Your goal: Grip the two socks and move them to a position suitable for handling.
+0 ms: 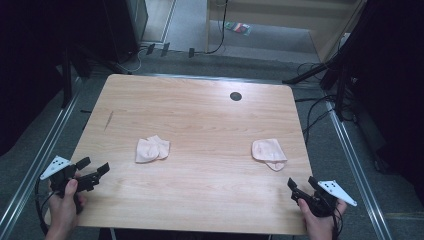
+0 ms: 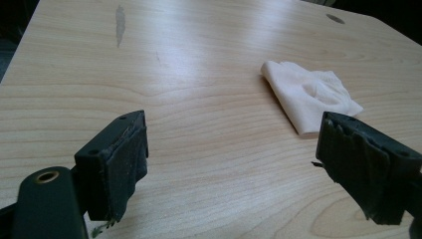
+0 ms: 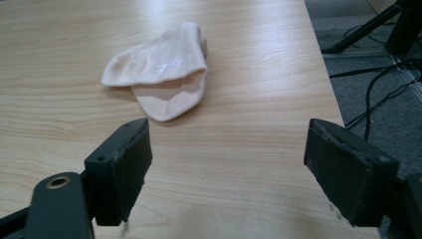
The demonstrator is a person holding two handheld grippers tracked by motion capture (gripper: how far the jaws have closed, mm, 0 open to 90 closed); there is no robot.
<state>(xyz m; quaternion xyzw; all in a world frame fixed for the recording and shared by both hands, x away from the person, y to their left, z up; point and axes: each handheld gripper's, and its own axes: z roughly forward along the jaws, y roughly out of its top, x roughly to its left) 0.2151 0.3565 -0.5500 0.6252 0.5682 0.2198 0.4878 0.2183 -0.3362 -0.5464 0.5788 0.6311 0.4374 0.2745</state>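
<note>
Our left gripper [image 1: 96,169] has its two black jaws spread wide, with nothing between them. It hovers at the near left corner of the light wooden table [image 1: 200,115]. Ahead of it, well apart, lies a pale pink folded sock [image 1: 152,149] flat on the wood. Our right gripper [image 1: 301,186] also keeps its jaws spread and empty, at the near right edge of the table. A second pale pink folded sock [image 1: 269,152] lies near it, a little farther in. The two socks are well apart from each other.
</note>
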